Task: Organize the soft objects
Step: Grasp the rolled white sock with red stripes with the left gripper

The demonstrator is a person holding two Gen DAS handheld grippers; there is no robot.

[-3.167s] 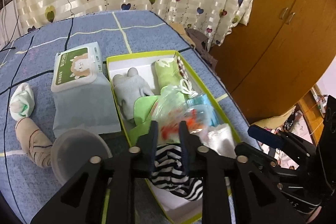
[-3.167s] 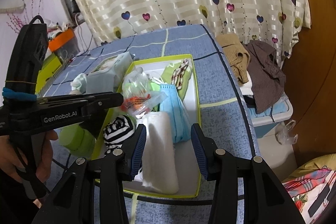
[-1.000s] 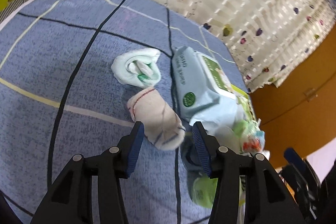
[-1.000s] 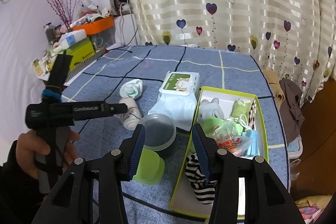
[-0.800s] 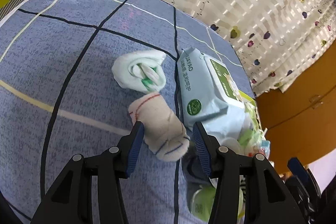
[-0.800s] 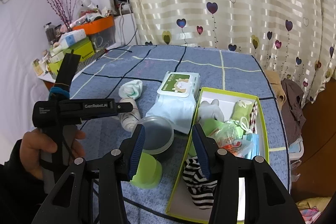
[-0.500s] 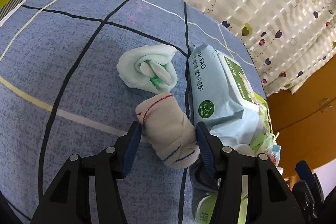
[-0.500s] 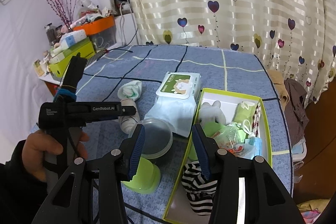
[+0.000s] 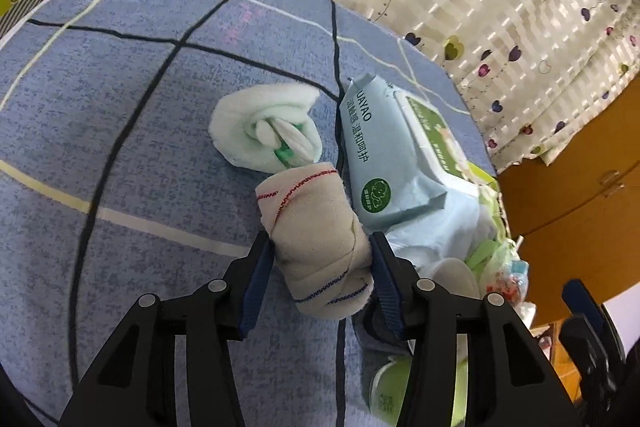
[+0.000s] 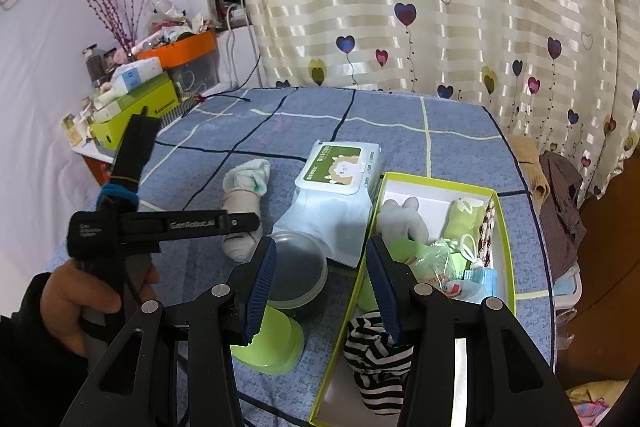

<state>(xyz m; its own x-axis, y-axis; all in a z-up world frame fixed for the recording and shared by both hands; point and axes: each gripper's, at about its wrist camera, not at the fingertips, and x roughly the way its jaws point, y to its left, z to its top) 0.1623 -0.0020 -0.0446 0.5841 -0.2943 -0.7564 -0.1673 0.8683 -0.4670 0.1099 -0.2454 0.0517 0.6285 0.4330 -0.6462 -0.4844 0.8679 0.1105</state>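
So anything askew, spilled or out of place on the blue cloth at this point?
Nothing is spilled or damaged. Two rolled socks, the beige one and the white-green one, lie outside the green-rimmed box. A clear bowl and a green lid sit among the soft things.

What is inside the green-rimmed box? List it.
In the green-rimmed box: a grey plush toy, a green roll, a clear packet, a blue mask and a striped sock. Whatever lies under these is covered.
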